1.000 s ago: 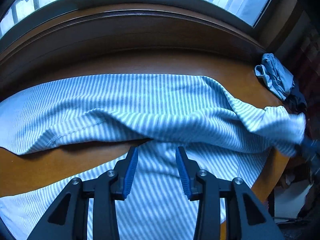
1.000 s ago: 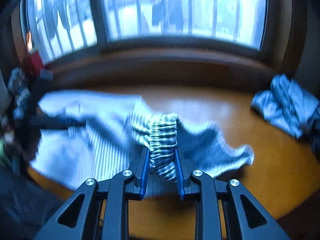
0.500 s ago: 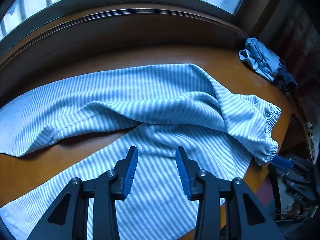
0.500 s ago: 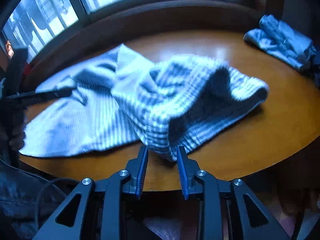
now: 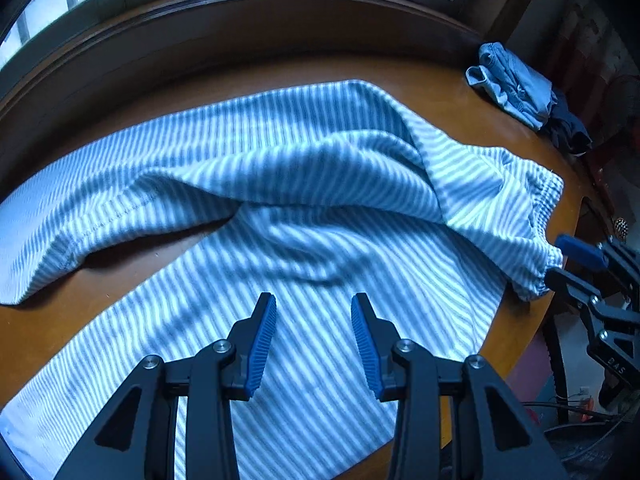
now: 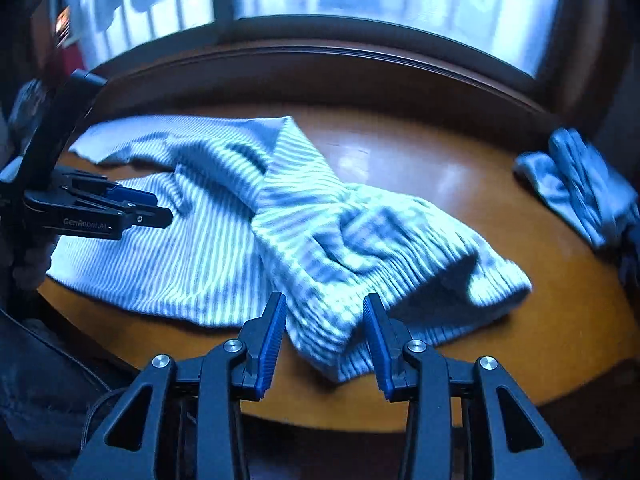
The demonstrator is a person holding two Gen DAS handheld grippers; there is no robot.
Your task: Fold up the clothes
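Blue-and-white striped trousers [image 5: 320, 168] lie spread and rumpled on the round wooden table [image 5: 448, 96]. Their elastic waistband [image 5: 540, 240] is bunched at the table's right edge. My left gripper [image 5: 314, 308] hovers open just over the flat lower leg, holding nothing. In the right wrist view the trousers [image 6: 312, 232] form a heap, and a fold of the waist end [image 6: 332, 344] lies between the spread fingers of my open right gripper [image 6: 325, 308], which does not pinch it. The left gripper [image 6: 156, 206] shows at the left there, and the right gripper [image 5: 560, 264] at the table's right rim.
A folded pale blue garment [image 5: 512, 92] [image 6: 580, 188] rests at the far right of the table, with a dark garment [image 5: 568, 132] beside it. A dark wooden sill [image 5: 280, 20] and a window run behind. Bare wood [image 6: 420, 160] shows between the trousers and the blue garment.
The right gripper let go of the waistband, dropped it on the table and opened wider. The left gripper stayed open over the leg while the cloth settled.
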